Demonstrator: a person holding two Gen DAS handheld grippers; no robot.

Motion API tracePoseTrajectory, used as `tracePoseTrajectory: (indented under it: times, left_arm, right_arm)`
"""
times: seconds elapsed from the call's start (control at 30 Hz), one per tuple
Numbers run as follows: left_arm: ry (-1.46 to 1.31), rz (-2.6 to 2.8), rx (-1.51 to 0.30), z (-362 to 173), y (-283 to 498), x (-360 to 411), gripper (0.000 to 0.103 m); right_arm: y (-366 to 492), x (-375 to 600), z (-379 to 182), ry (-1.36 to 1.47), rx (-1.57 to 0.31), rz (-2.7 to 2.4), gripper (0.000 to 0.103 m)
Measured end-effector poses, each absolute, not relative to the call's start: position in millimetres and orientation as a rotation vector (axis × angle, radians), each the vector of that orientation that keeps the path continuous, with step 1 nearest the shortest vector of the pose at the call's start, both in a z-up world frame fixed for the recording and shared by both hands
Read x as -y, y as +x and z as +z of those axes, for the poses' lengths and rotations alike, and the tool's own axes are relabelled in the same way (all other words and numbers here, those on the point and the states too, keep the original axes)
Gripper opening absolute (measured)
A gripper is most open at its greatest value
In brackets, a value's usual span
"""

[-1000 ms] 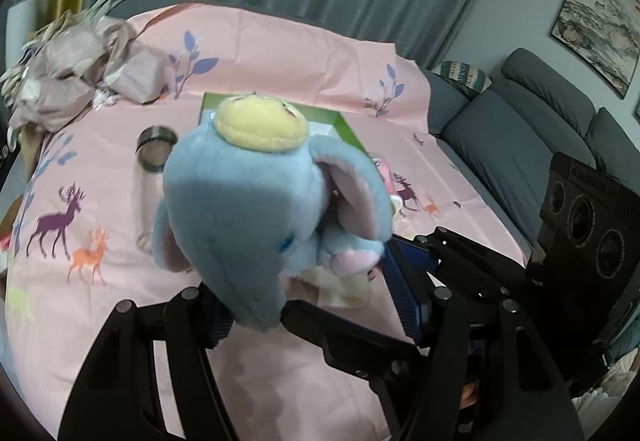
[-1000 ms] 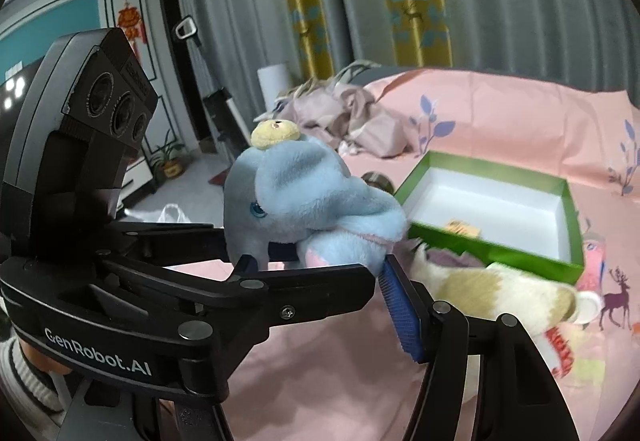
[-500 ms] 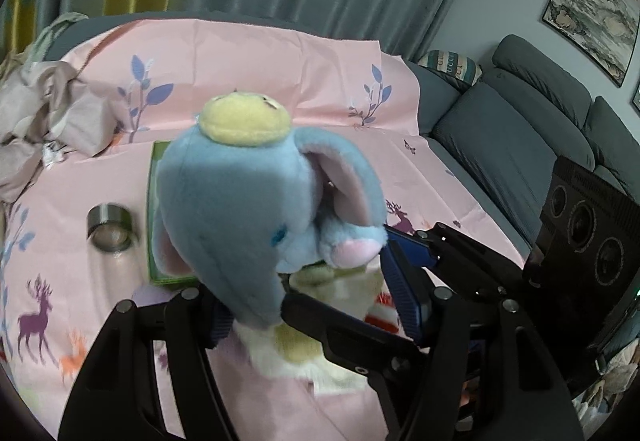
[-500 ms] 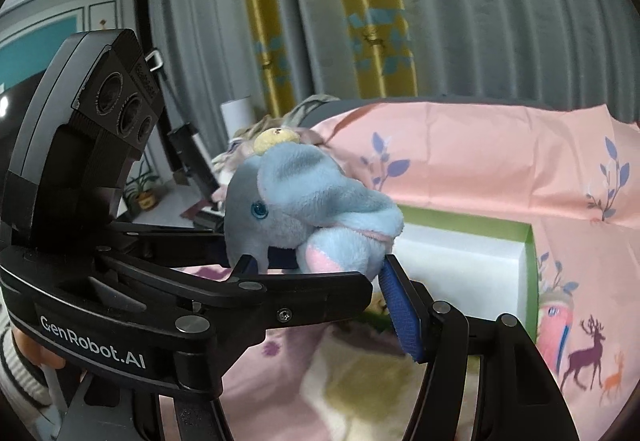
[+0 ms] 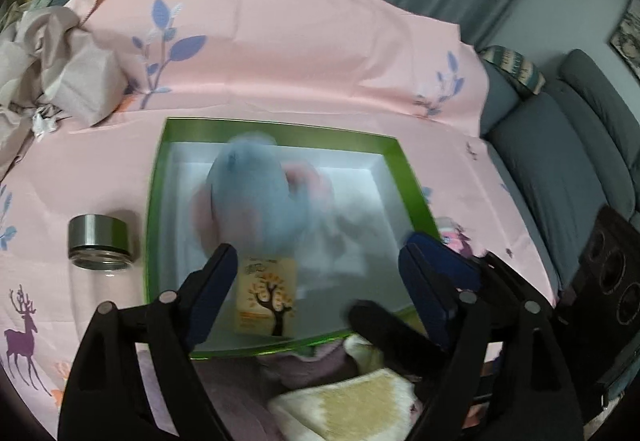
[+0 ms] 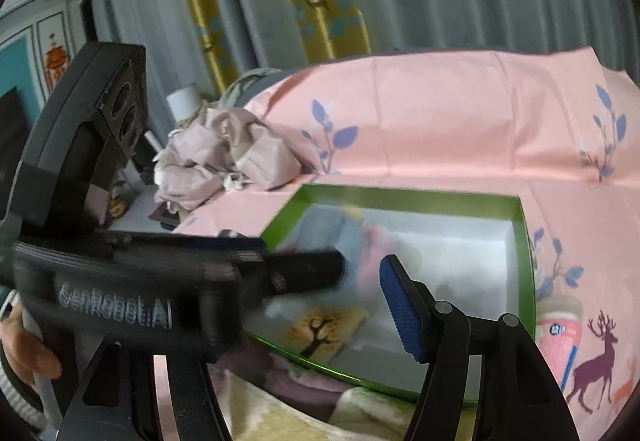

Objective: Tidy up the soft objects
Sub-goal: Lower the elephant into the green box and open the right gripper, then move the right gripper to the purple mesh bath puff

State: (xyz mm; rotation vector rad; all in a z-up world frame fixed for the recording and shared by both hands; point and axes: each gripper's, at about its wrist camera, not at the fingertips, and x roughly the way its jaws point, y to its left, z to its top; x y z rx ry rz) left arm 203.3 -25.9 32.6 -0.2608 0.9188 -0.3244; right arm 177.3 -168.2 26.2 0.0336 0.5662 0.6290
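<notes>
Nearest the left wrist camera lies a cream and tan plush on purple fabric, just short of the green box. The left gripper hangs over the box's near edge; its jaws have just been opening and stand wide, nothing pressed between the pads. The right gripper is released too, jaws apart. Beyond both, the blue elephant plush, blurred, sits free inside the box over its white floor, past a small card with a tree print. Left of the box lies a metal-lidded glass jar. Farther left, crumpled beige cloth rests on the pink sheet.
</notes>
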Motion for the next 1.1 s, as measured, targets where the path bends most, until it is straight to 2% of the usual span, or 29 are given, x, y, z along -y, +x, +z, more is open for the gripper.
tracePoseTrajectory:
  times: [0.07,0.5,0.77,0.83,0.87,0.9,1.1]
  left_arm:
    - [-0.266,-0.309,-0.914,33.5,201.8,20.8,0.091]
    - [-0.237,-0.188,-0.86,52.4,148.9,-21.0,0.092]
    - [-0.167,-0.12,-0.824,43.0,95.8,-20.4,0.092]
    - [-0.171,-0.105,-0.824,37.4,86.0,-20.9,0.093]
    - [-0.178,-0.097,-0.828,32.4,78.8,-22.2,0.101]
    - [-0.179,-0.087,-0.835,29.6,74.5,-23.0,0.102]
    - [-0.17,-0.027,-0.842,15.2,45.9,-28.9,0.102]
  right_arm:
    - [176.9,178.3,23.9,0.053,-0.574,0.617,0.069]
    - [128.2,210.5,26.1,0.035,-0.587,0.618,0.07]
    - [88.6,199.4,16.1,-0.014,-0.609,0.663,0.07]
    - [80.7,193.5,12.9,-0.043,-0.617,0.674,0.07]
    - [76.3,188.9,11.0,-0.064,-0.623,0.682,0.07]
    - [72.3,184.3,9.2,-0.087,-0.63,0.688,0.07]
    - [46.6,160.4,-1.2,-0.227,-0.636,0.718,0.07]
